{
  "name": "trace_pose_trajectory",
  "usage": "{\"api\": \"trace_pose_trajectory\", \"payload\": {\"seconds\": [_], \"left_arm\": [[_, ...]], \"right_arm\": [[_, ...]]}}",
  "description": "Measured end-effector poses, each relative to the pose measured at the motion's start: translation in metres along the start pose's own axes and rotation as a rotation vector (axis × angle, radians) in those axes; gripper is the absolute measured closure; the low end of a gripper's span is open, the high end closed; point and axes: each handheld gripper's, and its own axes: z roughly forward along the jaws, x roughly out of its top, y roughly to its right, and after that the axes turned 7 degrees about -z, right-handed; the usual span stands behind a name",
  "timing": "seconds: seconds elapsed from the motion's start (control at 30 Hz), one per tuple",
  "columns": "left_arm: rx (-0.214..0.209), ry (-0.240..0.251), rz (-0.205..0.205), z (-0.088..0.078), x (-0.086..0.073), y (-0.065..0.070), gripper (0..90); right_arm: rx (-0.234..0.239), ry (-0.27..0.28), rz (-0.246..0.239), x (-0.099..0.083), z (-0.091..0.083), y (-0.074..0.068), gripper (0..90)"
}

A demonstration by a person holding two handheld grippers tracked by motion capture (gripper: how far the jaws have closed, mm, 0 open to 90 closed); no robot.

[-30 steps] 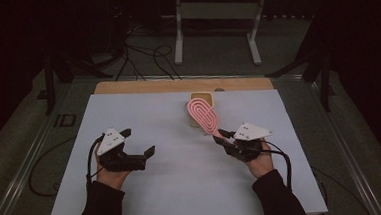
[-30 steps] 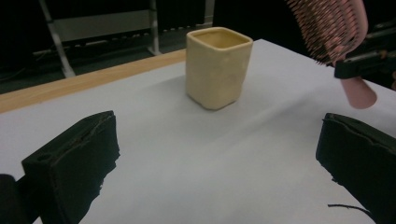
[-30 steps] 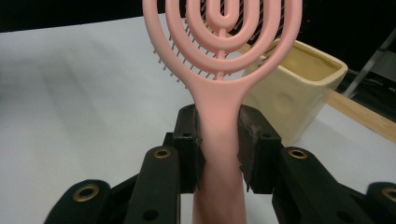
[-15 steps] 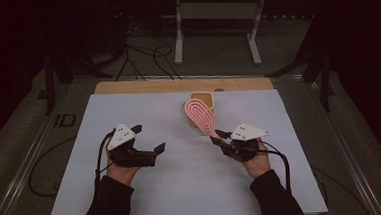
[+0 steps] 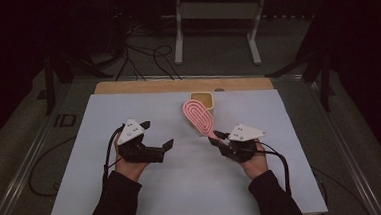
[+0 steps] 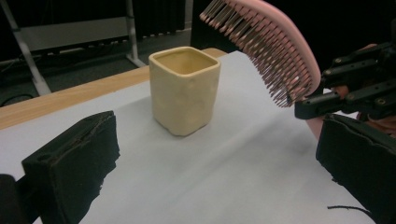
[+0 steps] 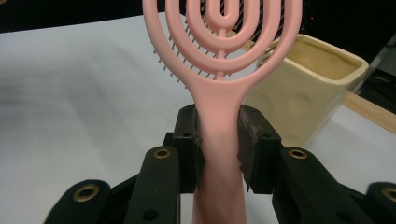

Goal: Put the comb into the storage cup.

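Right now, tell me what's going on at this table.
A person works with a handheld gripper in each hand. The right gripper is shut on the handle of a pink hairbrush, holding its head raised near a pale yellow square cup that stands upright at the far side of the white table surface. The left gripper is open and holds nothing, hanging above the table and facing the cup.

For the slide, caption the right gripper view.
Right gripper clamps the pink hairbrush by its handle, the yellow cup standing just behind.
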Motion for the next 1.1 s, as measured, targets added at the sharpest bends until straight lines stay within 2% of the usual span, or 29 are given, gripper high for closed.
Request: {"api": "trace_pose_trajectory", "payload": {"seconds": [0.2, 0.6, 1.1], "left_arm": [[-0.011, -0.010, 0.002, 0.008, 0.002, 0.005, 0.0], [-0.050, -0.049, 0.006, 0.036, 0.006, 0.022, 0.0], [-0.073, -0.054, -0.038, 0.069, 0.018, 0.040, 0.6]], "right_arm": [[-0.001, 0.003, 0.004, -0.001, 0.001, 0.000, 70.5], [-0.004, 0.007, 0.008, 0.000, 0.001, -0.001, 70.5], [-0.005, 0.009, 0.007, 0.000, 0.001, -0.002, 70.5]]}}
